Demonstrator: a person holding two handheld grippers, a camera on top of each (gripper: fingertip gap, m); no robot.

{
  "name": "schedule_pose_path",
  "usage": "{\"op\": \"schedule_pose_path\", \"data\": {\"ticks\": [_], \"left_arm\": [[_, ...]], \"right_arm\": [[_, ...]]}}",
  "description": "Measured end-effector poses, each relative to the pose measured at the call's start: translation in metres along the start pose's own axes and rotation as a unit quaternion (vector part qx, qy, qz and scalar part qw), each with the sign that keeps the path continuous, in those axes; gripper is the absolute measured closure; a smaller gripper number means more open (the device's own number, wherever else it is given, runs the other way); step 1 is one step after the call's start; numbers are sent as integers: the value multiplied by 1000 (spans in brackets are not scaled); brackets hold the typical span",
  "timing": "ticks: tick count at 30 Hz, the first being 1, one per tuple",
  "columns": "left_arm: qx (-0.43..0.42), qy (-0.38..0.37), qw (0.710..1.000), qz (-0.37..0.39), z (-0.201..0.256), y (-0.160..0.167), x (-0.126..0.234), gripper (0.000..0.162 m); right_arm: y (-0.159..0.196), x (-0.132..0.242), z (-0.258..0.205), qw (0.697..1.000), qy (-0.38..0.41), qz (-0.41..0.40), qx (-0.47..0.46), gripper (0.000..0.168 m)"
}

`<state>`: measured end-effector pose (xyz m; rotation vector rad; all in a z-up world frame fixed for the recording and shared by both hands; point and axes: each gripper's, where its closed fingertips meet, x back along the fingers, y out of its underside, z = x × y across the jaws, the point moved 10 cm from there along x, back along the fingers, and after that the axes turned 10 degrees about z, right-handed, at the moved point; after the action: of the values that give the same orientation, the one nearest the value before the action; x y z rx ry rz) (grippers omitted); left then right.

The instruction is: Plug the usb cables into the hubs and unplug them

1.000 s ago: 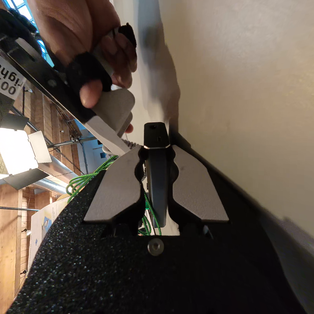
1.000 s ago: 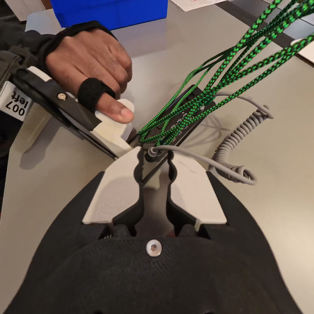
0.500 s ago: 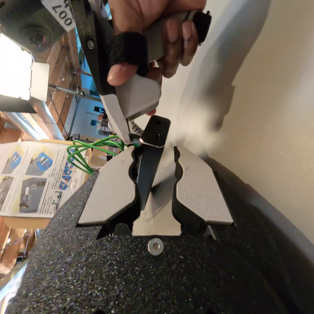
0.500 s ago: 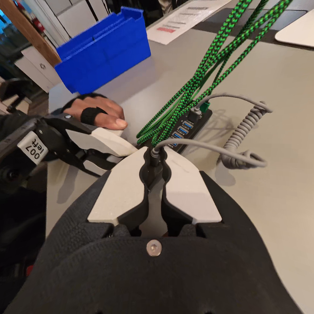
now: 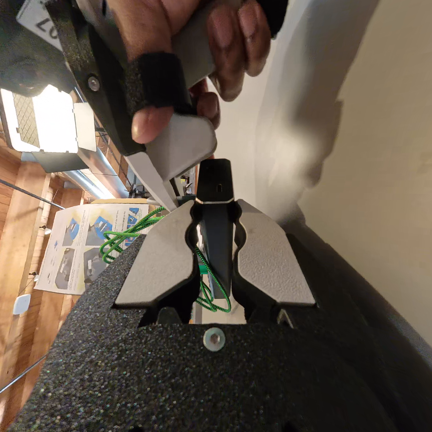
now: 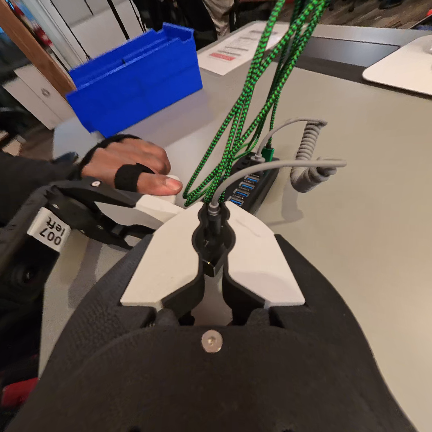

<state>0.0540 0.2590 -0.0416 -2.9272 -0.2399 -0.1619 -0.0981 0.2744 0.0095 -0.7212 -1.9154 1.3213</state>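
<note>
Left tongs clamp the black hub on the bench. Right tongs pinch the grey cable's plug, free just before the hub's near end. Align squarely; press straight into a port.

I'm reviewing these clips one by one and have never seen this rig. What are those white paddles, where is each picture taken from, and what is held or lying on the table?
No robot: a person holds two hand-squeezed grippers, each with a camera looking along its two white fingers.

In the left wrist view, the left gripper is shut on the end of the black USB hub, seen edge-on.

In the right wrist view, the right gripper is shut on a dark plug of the grey coiled cable, clear of the ports.

On the grey table lies the hub with blue ports, green braided cables rising from it, and a blue bin behind.
</note>
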Motion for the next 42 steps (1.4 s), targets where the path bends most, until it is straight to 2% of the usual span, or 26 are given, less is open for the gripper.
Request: {"op": "schedule_pose_path", "data": {"ticks": [9,17,23,36,41,42], "left_arm": [[-28,16,999,5,6,1,0,135],[-32,28,999,13,7,6,-2,135],[-27,34,999,21,7,7,0,135],[-10,54,997,49,6,3,-1,134],[2,51,997,52,5,0,-2,134],[-5,78,995,56,7,-1,-2,134]], "right_arm": [[4,0,0,998,-10,-26,54,157],[10,-2,4,999,-4,-12,45,157],[15,-5,4,998,8,-11,55,151],[15,-3,-2,997,7,-13,80,158],[14,0,1,998,-14,1,58,159],[10,4,3,998,-11,37,40,158]]}}
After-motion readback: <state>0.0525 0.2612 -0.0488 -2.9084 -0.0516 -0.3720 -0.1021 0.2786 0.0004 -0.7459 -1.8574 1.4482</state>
